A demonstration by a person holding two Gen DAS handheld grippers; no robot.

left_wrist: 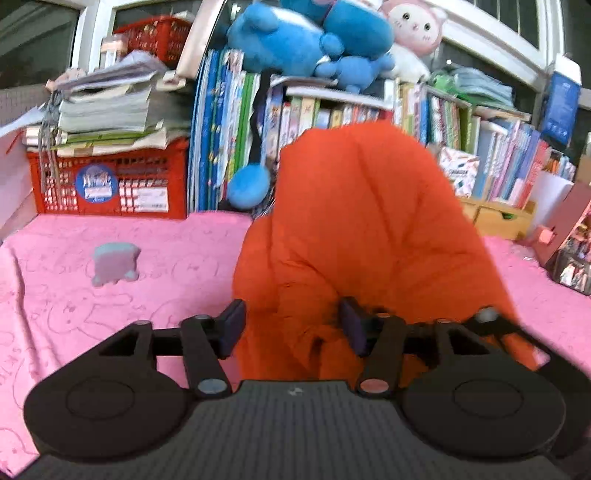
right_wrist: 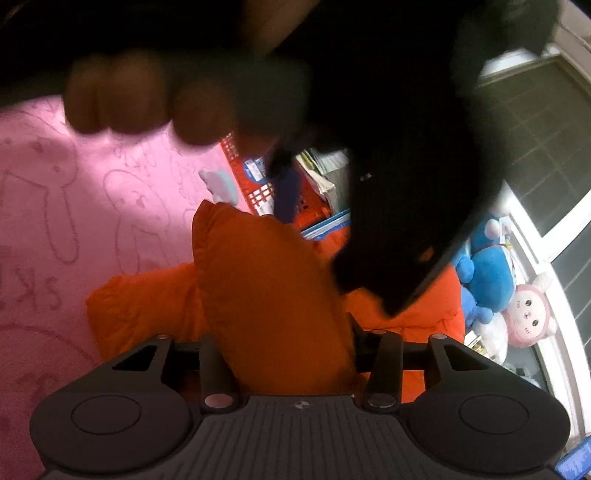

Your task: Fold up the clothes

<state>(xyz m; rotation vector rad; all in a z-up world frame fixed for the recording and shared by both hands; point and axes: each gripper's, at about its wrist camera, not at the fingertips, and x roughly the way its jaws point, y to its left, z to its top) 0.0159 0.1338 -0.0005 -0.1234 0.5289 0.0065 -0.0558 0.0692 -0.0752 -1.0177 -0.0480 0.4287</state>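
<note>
The pink cloth [left_wrist: 110, 295], printed with faint rabbit outlines, covers the worktop from edge to edge, and the orange padded garment [left_wrist: 362, 236] stands heaped on it near the middle, one quilted fold rising in front of the bookshelf [left_wrist: 461, 122]. That shelf is packed with upright books and carries blue plush toys [left_wrist: 295, 40] and a pink plush doll [left_wrist: 417, 26] on top. At the rear left a red lattice crate [left_wrist: 110, 184] sits on the cloth; its contents cannot be read through the mesh, and a stack of papers and booklets [left_wrist: 107, 107] lies on top of it, with a second red basket [left_wrist: 159, 35] higher up, contents hidden. A small grey-pink soft piece [left_wrist: 115, 263] lies alone on the cloth, well apart from the garment. The left gripper [left_wrist: 291, 328] stands released, its jaws apart; garment cloth lies between them, and the pads do not visibly press it. The right gripper [right_wrist: 280, 354] has a thick fold of the orange padded garment [right_wrist: 266, 295] filling the gap between its jaws, its fingertips hidden by the cloth, so a grasp cannot be confirmed. In the right wrist view a blurred hand [right_wrist: 147, 99] and a dark, out-of-focus device block most of the upper frame. The garment surface is puffy, creased and uniformly orange.
</note>
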